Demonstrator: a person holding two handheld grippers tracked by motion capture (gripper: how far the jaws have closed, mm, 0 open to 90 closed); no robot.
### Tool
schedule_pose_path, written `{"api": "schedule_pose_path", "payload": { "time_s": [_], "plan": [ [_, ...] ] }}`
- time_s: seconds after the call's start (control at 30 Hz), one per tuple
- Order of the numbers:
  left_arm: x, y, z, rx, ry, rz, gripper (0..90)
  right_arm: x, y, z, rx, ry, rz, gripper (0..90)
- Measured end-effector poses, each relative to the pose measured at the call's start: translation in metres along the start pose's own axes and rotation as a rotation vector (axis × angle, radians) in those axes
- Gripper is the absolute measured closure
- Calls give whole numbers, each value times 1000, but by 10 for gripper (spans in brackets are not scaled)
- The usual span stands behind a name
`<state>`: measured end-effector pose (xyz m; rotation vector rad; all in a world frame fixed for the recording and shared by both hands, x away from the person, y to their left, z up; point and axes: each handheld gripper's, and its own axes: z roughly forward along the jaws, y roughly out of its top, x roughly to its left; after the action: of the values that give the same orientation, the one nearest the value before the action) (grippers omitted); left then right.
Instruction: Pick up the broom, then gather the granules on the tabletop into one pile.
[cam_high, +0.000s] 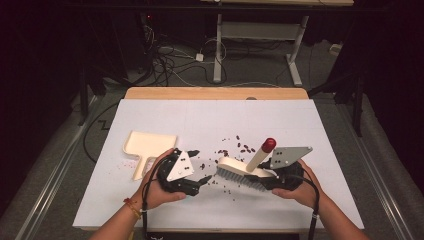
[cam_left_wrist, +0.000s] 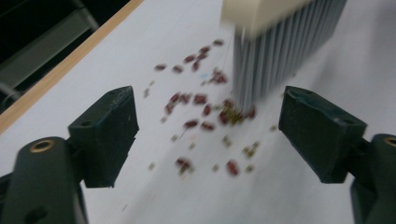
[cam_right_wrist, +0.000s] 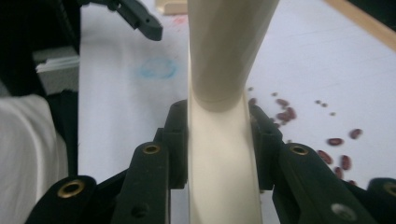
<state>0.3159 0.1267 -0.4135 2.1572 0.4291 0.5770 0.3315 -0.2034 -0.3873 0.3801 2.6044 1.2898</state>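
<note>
On the white bench (cam_high: 210, 112), the right tool (cam_high: 272, 176) is clenched on the cream back of a brush (cam_high: 240, 172), whose grey bristles rest on the bench and whose red-capped handle tilts up toward 1 o'clock. The left tool (cam_high: 197, 166) is released, its jaws spread wide with nothing between them, pointing toward 3 o'clock at the scattered beans (cam_high: 235, 147). A cream dustpan (cam_high: 147, 146) lies just beside the left hand (cam_high: 160, 187), at its 11 o'clock.
</note>
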Motion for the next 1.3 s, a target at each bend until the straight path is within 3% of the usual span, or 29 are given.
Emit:
{"api": "schedule_pose_path", "payload": {
  "time_s": [0.13, 0.23, 0.3, 0.4, 0.5, 0.67, 0.83, 0.93, 1.17, 1.3],
  "plan": [
    [10, -25, -15, 39, 90, -35, 177, -8, 0, -10, -24, -58, 51, 676],
    [15, -40, -29, 51, 148, -79, 178, -16, 0, -19, -5, -153, 64, 677],
    [14, -50, -37, 56, 184, -97, 178, -18, 0, -21, -4, -178, 65, 677],
    [11, -64, -46, 96, 234, -85, 178, -25, -1, -27, -13, -219, 105, 677],
    [12, -79, -51, 123, 268, -116, 179, -33, -3, -31, -23, -245, 115, 677],
    [14, -86, -51, 127, 257, -156, 186, -46, -8, -34, -22, -302, 129, 678],
    [12, -86, -50, 138, 246, -128, 186, -58, -9, -31, 9, -368, 113, 678],
    [13, -87, -48, 141, 238, -132, 186, -68, -10, -27, 7, -387, 124, 679],
    [13, -91, -49, 163, 230, -135, 185, -93, -12, 2, 68, -425, 127, 678],
    [14, -91, -48, 162, 225, -145, 185, -104, -4, 21, 117, -485, 71, 679]
  ]
}}
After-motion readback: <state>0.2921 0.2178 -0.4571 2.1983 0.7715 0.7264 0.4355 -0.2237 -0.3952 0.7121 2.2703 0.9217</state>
